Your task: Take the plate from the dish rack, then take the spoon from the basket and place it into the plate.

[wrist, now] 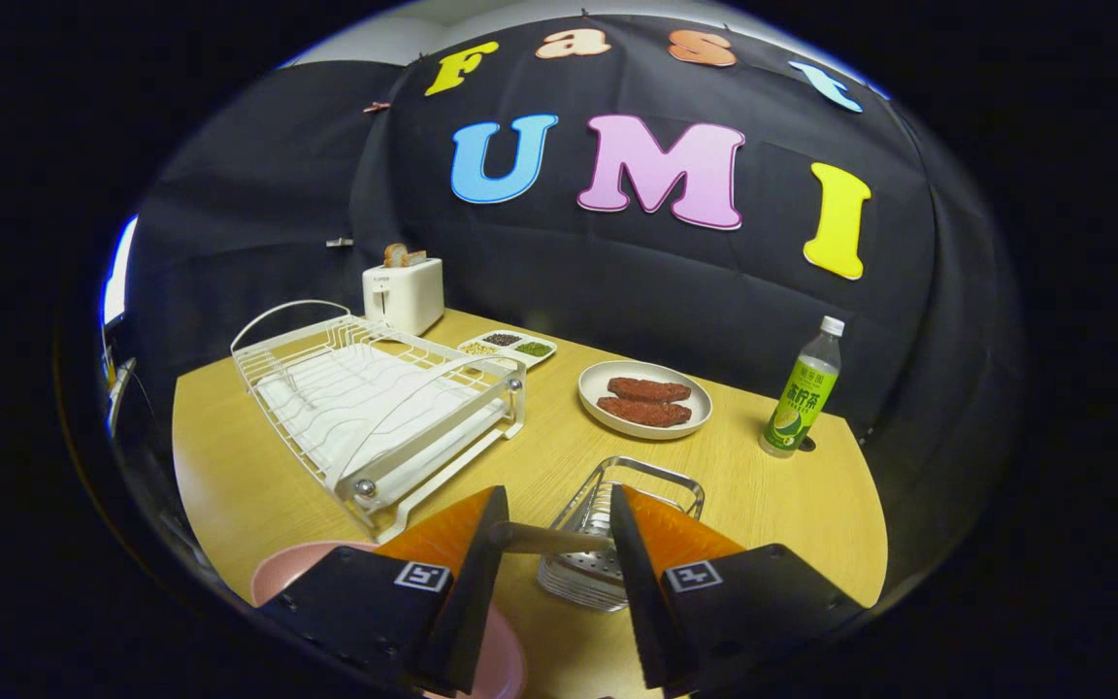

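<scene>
My gripper [557, 532] is open, its fingers spread wide just above the near rim of the metal wire basket [651, 478]. A spoon's wooden handle [547, 538] lies crosswise in the gap between the fingertips. Its rounded end sits by the left finger, and its other end is hidden behind the right finger, toward the basket. I cannot tell whether either finger touches it. The pink plate [287, 575] lies flat on the wooden table [782, 505], mostly under the left finger. The white dish rack [375, 403] stands beyond the left finger with no plate in it.
A white plate with two brown meat pieces [644, 398] sits beyond the basket. A green drink bottle [804, 390] stands to the right of it. A white toaster [404, 291] and a small divided dish of grains [509, 347] are at the back by the black cloth.
</scene>
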`<state>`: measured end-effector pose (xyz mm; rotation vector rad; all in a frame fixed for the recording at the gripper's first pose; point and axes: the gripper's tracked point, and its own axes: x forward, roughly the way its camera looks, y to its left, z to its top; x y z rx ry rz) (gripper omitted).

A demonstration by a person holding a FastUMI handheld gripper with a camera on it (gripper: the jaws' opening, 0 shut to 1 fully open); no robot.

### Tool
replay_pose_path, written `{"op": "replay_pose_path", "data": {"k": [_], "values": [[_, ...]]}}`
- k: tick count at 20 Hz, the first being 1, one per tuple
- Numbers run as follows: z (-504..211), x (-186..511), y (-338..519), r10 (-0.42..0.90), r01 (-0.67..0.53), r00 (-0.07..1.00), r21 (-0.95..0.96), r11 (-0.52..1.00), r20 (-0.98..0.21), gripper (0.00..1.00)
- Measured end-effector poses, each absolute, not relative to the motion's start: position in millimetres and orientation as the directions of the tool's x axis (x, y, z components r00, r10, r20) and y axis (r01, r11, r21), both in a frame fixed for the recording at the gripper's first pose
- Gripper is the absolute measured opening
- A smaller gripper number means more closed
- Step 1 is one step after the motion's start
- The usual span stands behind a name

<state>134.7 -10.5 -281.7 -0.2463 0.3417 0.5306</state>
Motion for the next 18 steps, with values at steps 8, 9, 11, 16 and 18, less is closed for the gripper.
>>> {"op": "replay_pose_path", "data": {"k": [8, 9, 11, 16, 18], "values": [[-281, 151, -7, 0.434, -0.528, 0.815, -0.183, 0.829, -0.385, 0.36], [-276, 154, -9, 0.421, -0.513, 0.827, -0.195, 0.836, -0.374, 0.29], [-267, 161, -12, 0.409, -0.493, 0.838, -0.181, 0.851, -0.362, 0.17], [-262, 166, -13, 0.426, -0.504, 0.812, -0.112, 0.856, -0.398, 0.14], [-260, 167, -16, 0.436, -0.51, 0.801, -0.087, 0.856, -0.411, 0.13]]}}
